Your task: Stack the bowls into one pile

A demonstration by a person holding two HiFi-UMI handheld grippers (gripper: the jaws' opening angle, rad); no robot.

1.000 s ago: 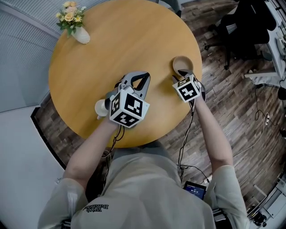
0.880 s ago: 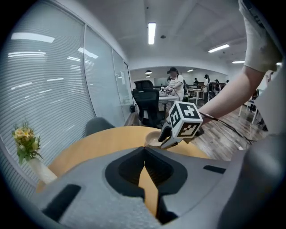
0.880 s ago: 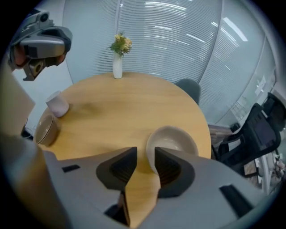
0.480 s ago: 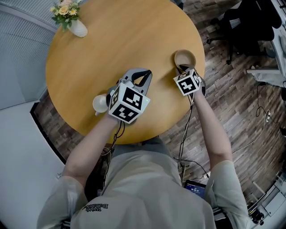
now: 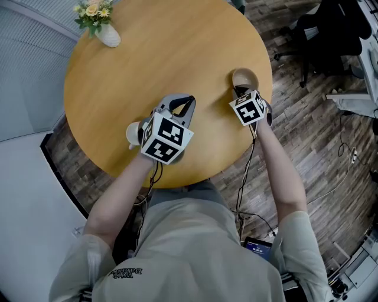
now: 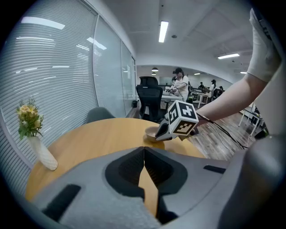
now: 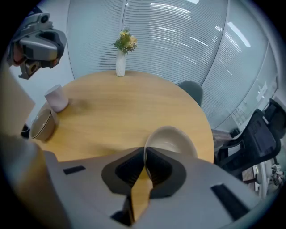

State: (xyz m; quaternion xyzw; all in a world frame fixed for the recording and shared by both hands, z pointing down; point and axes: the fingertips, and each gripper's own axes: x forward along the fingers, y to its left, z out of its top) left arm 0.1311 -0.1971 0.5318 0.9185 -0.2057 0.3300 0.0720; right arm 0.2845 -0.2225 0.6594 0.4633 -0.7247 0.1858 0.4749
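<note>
Hidden: in the head view the left gripper (image 6: 144, 154) covers the grey-brown bowl (image 7: 41, 125). Only the right gripper view shows it, at the table (image 5: 165, 53) edge nearest the person, with part of it cut off by the person's arm (image 7: 13, 112).
Half hidden: the white cup (image 5: 133, 134) stands just beside that bowl. The left gripper overlaps it in the head view, and its inside cannot be made out.
Beige bowl (image 5: 244, 77): at the table's right edge, well apart from the grey-brown bowl, with a plain inside. Whether it rests on the wood or is lifted cannot be told.
Right gripper (image 7: 145, 154): jaws clamped on the beige bowl's near rim.
Left gripper: jaws pressed together, empty, over the table's near edge.
Vase (image 5: 107, 40): at the far left edge, holding yellow and white flowers (image 5: 93, 12).
</note>
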